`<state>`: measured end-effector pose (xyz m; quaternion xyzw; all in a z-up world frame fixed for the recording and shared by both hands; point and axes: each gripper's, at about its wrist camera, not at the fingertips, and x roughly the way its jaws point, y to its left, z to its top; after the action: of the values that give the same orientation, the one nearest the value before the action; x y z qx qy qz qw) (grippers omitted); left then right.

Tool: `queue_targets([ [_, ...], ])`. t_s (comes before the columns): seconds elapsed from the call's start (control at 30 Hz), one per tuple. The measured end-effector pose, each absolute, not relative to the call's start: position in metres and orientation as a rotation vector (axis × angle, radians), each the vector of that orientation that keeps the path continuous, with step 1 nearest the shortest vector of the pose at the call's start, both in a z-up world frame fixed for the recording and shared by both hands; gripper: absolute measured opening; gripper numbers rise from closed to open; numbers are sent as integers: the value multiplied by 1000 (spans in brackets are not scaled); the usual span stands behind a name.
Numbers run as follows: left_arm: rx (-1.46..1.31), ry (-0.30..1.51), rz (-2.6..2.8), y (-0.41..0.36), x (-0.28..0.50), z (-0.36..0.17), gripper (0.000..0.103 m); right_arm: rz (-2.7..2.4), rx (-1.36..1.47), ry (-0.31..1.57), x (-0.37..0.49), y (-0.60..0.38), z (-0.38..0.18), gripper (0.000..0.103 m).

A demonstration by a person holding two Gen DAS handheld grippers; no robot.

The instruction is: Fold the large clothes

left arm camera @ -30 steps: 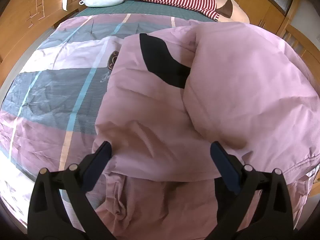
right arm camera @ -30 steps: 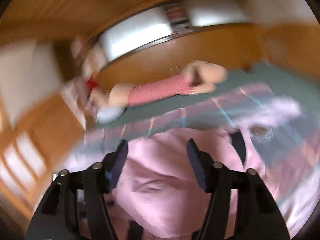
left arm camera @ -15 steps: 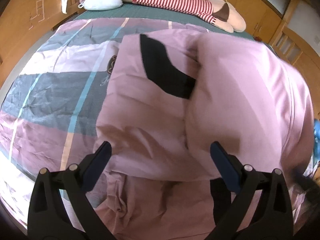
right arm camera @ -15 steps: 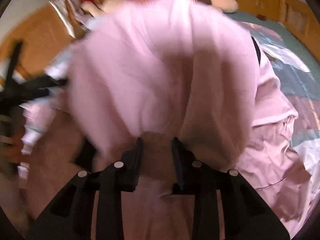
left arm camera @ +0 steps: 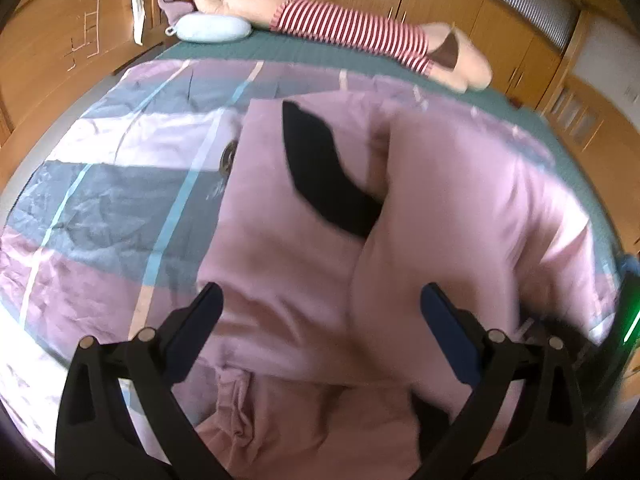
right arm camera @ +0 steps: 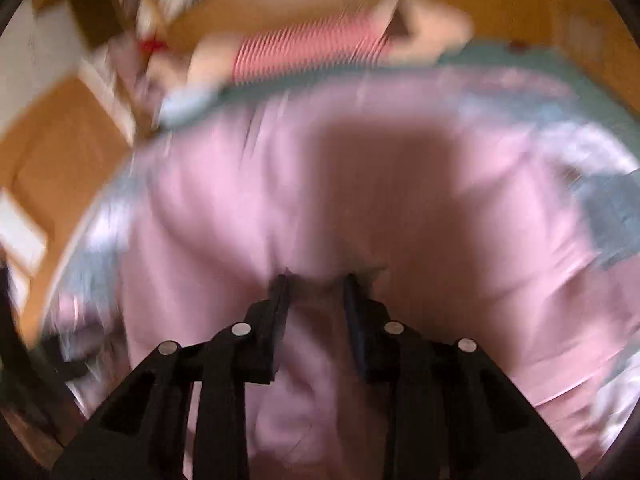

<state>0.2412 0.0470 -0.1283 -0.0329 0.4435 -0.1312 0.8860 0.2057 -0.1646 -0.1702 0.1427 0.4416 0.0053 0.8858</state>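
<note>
A large pink garment (left arm camera: 280,264) with a black patch (left arm camera: 320,176) lies on the bed, its right part doubled over towards the middle. My left gripper (left arm camera: 320,294) hovers over its near edge, open wide, touching nothing that I can see. In the blurred right wrist view, my right gripper (right arm camera: 316,280) has its jaws drawn close together, with a bunched fold of the pink garment (right arm camera: 400,200) pinched between the fingertips (right arm camera: 282,292). It points down at the bed.
A patchwork bedspread (left arm camera: 100,200) of grey, pink and white covers the bed to the left of the garment. At the far end lie a plush toy in a red-striped top (left arm camera: 352,24) and a pale blue cushion (left arm camera: 214,28). Wooden cupboards (left arm camera: 60,40) surround the bed.
My right gripper has narrowed on the pink fabric and come down towards the bed with it, so the lifted flap has sunk. The left gripper has stayed in place, open.
</note>
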Motion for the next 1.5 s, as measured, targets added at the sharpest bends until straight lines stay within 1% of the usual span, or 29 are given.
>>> queue_targets([
  [0.07,-83,899,-292,45,238,-124,100,-39,90,896,184,-125,-192,30],
  [0.17,-49,892,-335,34,233,-124,100,-31,54,886,167,-110,-194,30],
  [0.27,9,887,-358,20,227,-127,100,37,7,886,147,-103,-181,31],
  [0.4,121,930,-383,-8,218,-146,100,113,100,869,109,-114,-161,31],
  [0.5,170,998,-360,-17,220,-164,101,99,89,926,96,-126,-169,31],
  [0.53,166,1027,-353,-16,222,-170,101,107,102,918,93,-129,-167,31],
  [0.57,160,1046,-350,-15,224,-174,101,112,123,905,95,-136,-162,31],
  [0.67,128,1075,-355,-9,229,-178,101,106,232,766,92,-162,-132,31],
  [0.83,170,1070,-343,-11,230,-181,101,46,288,608,127,-192,-82,31],
  [0.87,174,1070,-343,-11,229,-182,101,48,294,595,138,-193,-74,31],
  [0.93,174,1076,-344,-11,228,-184,101,51,276,628,175,-190,-65,31],
  [1.0,159,1079,-351,-10,229,-185,101,13,256,699,208,-191,-77,31],
  [1.07,148,1084,-365,-10,229,-185,101,-58,276,813,249,-203,-118,31],
  [1.13,150,1092,-368,-9,230,-186,101,-63,322,853,273,-212,-147,30],
  [1.2,160,1095,-368,-9,230,-187,101,-71,335,859,276,-217,-158,30],
  [1.27,152,1096,-370,-7,229,-184,101,-88,317,864,278,-212,-149,30],
  [1.3,143,1088,-368,-5,228,-178,101,-85,323,851,270,-209,-138,32],
  [1.33,140,1068,-363,-4,227,-169,101,-49,353,814,257,-208,-125,32],
  [1.37,142,1039,-359,-4,221,-161,101,12,387,750,237,-208,-110,33],
  [1.43,150,972,-368,-3,212,-146,101,54,389,672,200,-206,-88,43],
  [1.5,164,963,-393,-9,207,-144,101,54,354,650,167,-205,-77,44],
])
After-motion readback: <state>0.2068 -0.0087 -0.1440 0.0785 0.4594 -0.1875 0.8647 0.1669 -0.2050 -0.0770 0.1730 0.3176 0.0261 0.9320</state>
